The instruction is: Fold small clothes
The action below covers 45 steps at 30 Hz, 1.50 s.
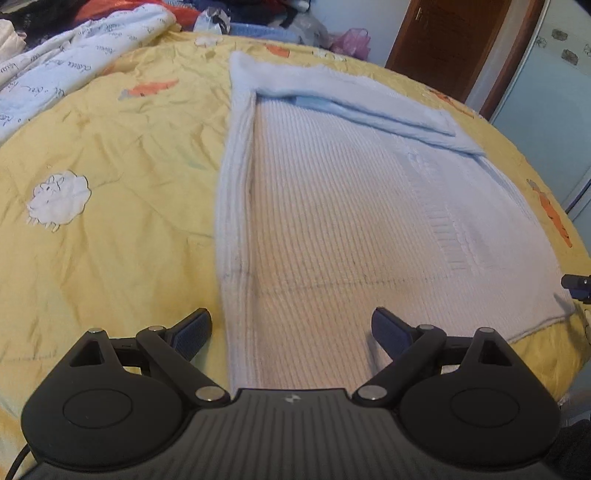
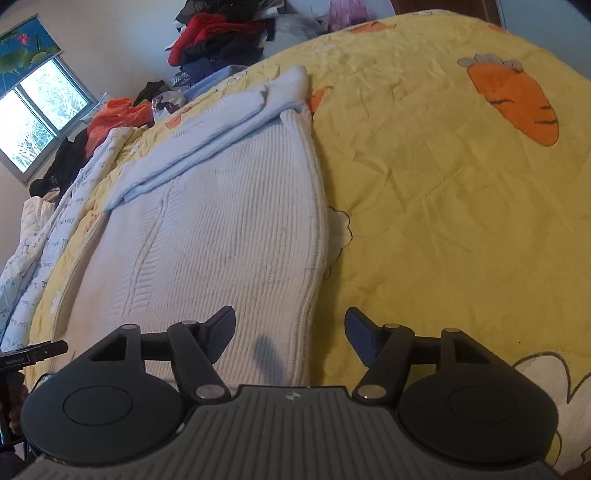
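Note:
A pale blue ribbed knit sweater [image 1: 332, 221] lies flat on a yellow quilt, its sides folded inward and a sleeve [image 1: 369, 107] laid across the far end. My left gripper [image 1: 291, 332] hovers open over the sweater's near left edge, one finger over the quilt, the other over the knit. In the right wrist view the same sweater [image 2: 221, 240] runs up the left half. My right gripper [image 2: 290, 338] stands open above its near right edge, with nothing pressed between the pads. A tip of the right gripper [image 1: 576, 286] shows at the left view's right edge.
The yellow quilt [image 2: 443, 221] with carrot and sheep prints covers the bed. A white printed blanket [image 1: 66, 70] lies at the far left. Piled clothes [image 2: 221, 33] and bags sit at the bed's far end. A brown door [image 1: 454, 44] stands far right, a window [image 2: 40, 110] on the left.

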Each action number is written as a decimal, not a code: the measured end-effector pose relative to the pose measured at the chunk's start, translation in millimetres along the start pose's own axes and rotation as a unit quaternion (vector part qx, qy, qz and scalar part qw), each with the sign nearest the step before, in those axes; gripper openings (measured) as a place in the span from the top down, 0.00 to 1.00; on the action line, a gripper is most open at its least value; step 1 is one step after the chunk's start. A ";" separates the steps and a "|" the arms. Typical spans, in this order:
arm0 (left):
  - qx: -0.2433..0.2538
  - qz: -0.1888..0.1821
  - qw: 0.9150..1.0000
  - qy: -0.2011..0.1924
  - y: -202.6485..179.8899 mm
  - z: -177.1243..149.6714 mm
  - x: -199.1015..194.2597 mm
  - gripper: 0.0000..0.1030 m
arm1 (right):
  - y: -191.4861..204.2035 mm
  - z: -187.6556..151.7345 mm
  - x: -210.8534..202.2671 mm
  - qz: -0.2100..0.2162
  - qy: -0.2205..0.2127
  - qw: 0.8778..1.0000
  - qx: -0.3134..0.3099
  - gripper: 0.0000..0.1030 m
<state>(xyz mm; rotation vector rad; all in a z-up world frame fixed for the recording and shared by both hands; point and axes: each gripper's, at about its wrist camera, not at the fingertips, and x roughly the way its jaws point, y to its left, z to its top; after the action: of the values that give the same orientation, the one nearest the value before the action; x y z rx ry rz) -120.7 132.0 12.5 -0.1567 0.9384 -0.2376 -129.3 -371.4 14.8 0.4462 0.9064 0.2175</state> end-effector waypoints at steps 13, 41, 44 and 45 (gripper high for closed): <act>0.013 0.001 1.000 0.028 8.3 16.8 0.7 0.90 | -2.4 12.4 21.4 0.094 0.069 0.993 0.002 0.86; -0.126 0.024 0.988 -0.087 58.2 304.9 171.4 0.90 | -22.0 309.2 243.0 0.144 -0.055 0.977 0.148 0.86; -0.129 0.001 0.986 -0.109 64.1 319.3 161.8 0.90 | -23.2 317.3 235.2 0.179 -0.071 0.969 0.154 0.86; -0.134 -0.005 0.984 -0.117 66.3 326.1 161.6 0.90 | -22.8 322.0 234.6 0.189 -0.074 0.966 0.158 0.86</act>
<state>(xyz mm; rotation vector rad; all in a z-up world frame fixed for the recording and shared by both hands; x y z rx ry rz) 244.8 162.1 61.1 -0.4282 0.7321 -0.0991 269.0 -396.3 9.7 0.9219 0.7040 0.3853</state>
